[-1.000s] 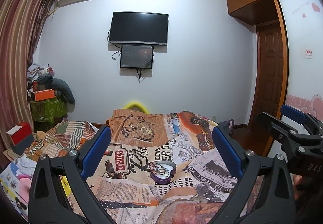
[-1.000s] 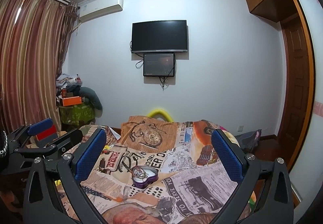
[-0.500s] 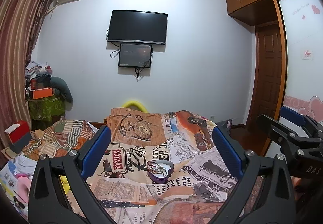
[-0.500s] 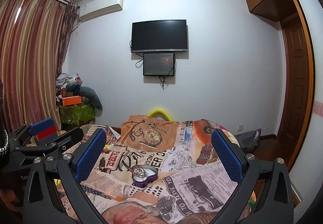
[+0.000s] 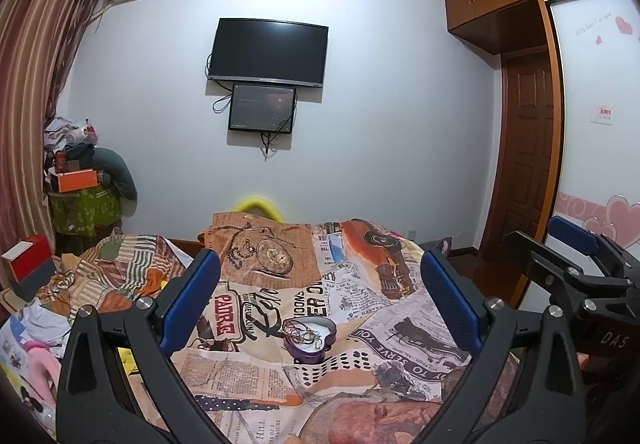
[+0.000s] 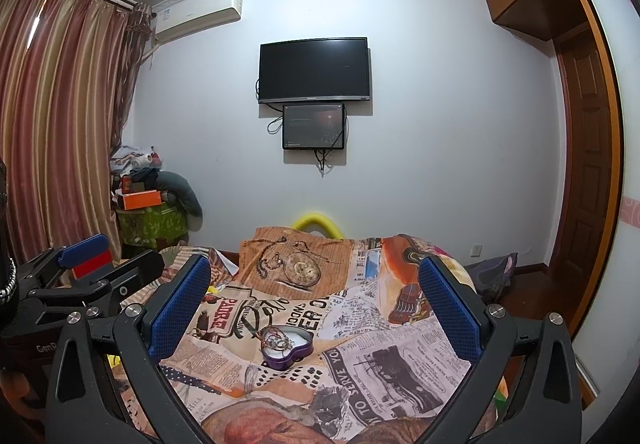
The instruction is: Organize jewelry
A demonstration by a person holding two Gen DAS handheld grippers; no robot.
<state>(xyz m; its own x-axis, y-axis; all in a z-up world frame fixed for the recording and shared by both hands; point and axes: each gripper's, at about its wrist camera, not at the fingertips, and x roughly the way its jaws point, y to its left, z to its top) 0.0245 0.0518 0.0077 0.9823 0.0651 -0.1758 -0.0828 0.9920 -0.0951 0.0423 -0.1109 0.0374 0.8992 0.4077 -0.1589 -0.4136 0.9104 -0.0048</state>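
A purple heart-shaped tin (image 5: 309, 340) lies open on the newspaper-print bedspread (image 5: 248, 376), with a tangle of thin jewelry (image 5: 302, 333) inside it. It also shows in the right wrist view (image 6: 286, 348). My left gripper (image 5: 316, 300) is open and empty, held above the bed short of the tin. My right gripper (image 6: 314, 304) is open and empty, also short of the tin. Each gripper appears at the edge of the other's view, the right one (image 5: 576, 264) and the left one (image 6: 88, 276).
A pile of boxes and clothes (image 5: 80, 184) stands at the left wall by the curtain (image 6: 52, 124). A red and white box (image 5: 26, 260) lies at the bed's left. A wardrobe and a door (image 5: 524, 148) are on the right.
Both views have shifted only slightly; the tin sits a little further left in the left wrist view. Both grippers stay open and empty.
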